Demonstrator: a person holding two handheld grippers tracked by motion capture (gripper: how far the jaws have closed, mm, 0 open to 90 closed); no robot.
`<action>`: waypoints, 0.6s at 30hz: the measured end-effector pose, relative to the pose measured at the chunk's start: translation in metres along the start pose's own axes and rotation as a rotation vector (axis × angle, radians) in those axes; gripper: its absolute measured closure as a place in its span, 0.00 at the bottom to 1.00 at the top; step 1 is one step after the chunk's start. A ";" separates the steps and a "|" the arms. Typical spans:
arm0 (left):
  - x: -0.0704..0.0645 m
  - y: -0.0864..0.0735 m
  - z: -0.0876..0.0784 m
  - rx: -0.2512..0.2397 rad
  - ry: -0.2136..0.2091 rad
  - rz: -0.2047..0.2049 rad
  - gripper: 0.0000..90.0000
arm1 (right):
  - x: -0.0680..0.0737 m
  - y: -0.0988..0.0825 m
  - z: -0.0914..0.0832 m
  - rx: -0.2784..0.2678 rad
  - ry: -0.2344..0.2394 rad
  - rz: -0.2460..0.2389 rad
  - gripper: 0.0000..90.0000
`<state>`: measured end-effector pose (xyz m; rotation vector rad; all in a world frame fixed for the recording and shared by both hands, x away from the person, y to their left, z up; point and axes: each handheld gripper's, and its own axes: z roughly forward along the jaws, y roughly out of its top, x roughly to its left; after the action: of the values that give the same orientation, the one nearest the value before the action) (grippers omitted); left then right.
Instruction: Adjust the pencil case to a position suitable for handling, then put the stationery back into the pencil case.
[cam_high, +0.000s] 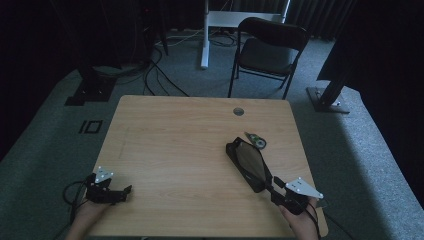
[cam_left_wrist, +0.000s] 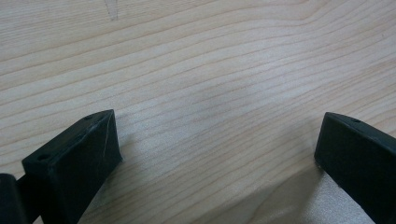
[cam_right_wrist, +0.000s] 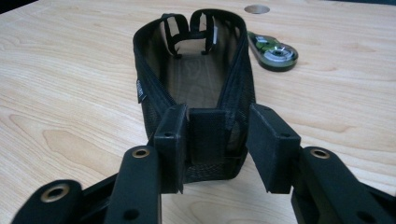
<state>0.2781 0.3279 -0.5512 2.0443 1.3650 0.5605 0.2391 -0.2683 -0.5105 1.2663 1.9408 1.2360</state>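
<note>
On the carpeted floor (cam_high: 45, 135) stands a wooden table (cam_high: 185, 150), the largest item we see; a round cable hole (cam_high: 238, 111) sits near its far edge at about 1 o'clock from table centre. Beyond the table, at 12 o'clock, we see a black folding chair (cam_high: 270, 47). On the tabletop, at about 4 o'clock from centre, lies a black mesh pouch (cam_high: 248, 164), open at the top. The right gripper (cam_right_wrist: 217, 140) holds the pouch's near end, its jaws closed on the mesh end wall. At 8 o'clock, near the table's front left corner, we see the left gripper (cam_high: 122, 192), its jaws spread wide over bare wood. Just beside the pouch's far end, at 2 o'clock, lies a small green tape dispenser (cam_high: 257, 140).
</note>
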 end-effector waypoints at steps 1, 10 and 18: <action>0.000 0.000 0.000 0.000 0.000 -0.001 0.00 | -0.001 0.001 -0.002 -0.011 0.004 0.005 0.60; 0.000 0.000 0.000 0.000 0.000 0.000 0.00 | -0.013 0.011 -0.015 -0.051 0.001 0.022 0.53; 0.000 0.000 0.000 0.000 0.000 0.000 0.00 | -0.031 0.006 -0.018 -0.050 0.000 0.035 0.44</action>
<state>0.2781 0.3279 -0.5512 2.0447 1.3650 0.5608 0.2410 -0.3024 -0.4986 1.2807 1.8834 1.2937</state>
